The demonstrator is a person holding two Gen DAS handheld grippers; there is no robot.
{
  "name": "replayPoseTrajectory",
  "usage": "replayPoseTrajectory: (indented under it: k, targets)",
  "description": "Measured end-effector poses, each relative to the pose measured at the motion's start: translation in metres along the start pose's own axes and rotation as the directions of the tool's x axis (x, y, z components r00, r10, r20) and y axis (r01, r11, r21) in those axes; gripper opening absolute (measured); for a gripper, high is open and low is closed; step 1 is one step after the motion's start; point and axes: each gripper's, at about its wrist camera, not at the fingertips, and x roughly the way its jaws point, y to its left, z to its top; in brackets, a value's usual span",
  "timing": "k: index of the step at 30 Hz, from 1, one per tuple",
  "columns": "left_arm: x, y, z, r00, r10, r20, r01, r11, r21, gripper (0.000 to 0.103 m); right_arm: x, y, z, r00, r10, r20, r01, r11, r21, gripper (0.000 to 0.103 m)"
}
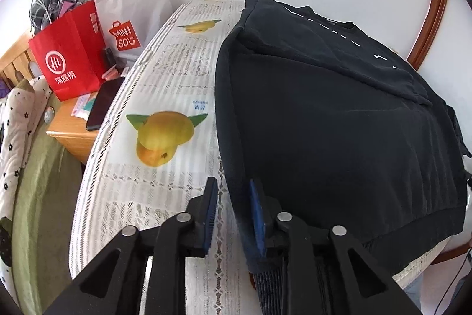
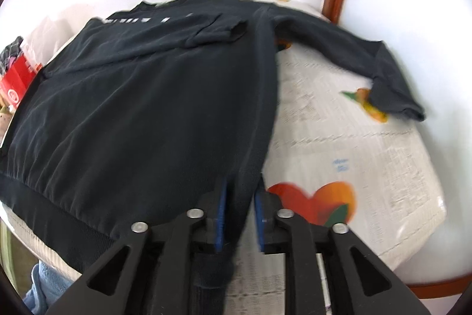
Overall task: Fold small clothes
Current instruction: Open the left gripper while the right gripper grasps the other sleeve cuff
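Note:
A black sweatshirt [image 1: 339, 138] lies flat on a table covered by a white cloth printed with fruit [image 1: 165, 73]. In the right wrist view the sweatshirt [image 2: 141, 108] has one sleeve folded across its chest [image 2: 218, 31], and the other sleeve [image 2: 383, 73] stretches out to the right. My left gripper [image 1: 233, 211] is open at the hem's left corner. The cloth edge rests by its right pad and bare tablecloth shows in the gap. My right gripper [image 2: 240, 211] is open around the garment's right side edge near the hem. Fabric lies between its blue pads.
Left of the table a wooden nightstand [image 1: 70, 135] holds a red paper bag [image 1: 67, 55], a white shopping bag [image 1: 129, 11] and a dark phone [image 1: 103, 104]. A bed with a green sheet [image 1: 38, 182] lies further left. Curved brown wood [image 1: 436, 8] stands against the wall behind.

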Motion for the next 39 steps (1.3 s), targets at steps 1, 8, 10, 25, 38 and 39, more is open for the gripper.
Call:
replayPoseTrajectory:
  k: [1,8,10,25,38,39]
  targets:
    - [-0.001,-0.002,0.003,1.000,0.010,0.014,-0.010,1.000,0.007,0.029,-0.004,-0.005,0.003,0.999,-0.028,0.023,0.027,0.999,0.017,0.047]
    - [0.010,-0.021,0.039,0.997,0.012,0.072,-0.015,0.999,0.042,0.032,-0.004,-0.070,0.040,0.970,-0.214,0.113,0.192,0.965,0.179,0.053]
    - [0.017,-0.030,0.049,0.996,0.015,0.089,-0.021,0.998,0.063,0.032,0.003,-0.090,0.048,0.955,-0.275,0.110,0.246,0.944,0.222,0.053]
    - [0.072,-0.054,0.069,0.999,0.015,0.043,-0.019,0.995,0.098,0.049,0.066,-0.145,0.079,0.972,-0.235,0.011,0.220,0.926,0.305,0.055]
    - [0.075,-0.052,0.069,0.998,0.027,0.054,-0.032,0.996,0.085,0.059,0.088,-0.156,0.081,0.962,-0.272,-0.002,0.258,0.910,0.326,0.014]
    - [0.075,-0.052,0.069,0.998,0.027,0.054,-0.032,0.996,0.085,0.059,0.087,-0.157,0.081,0.963,-0.269,0.001,0.254,0.909,0.330,0.009]
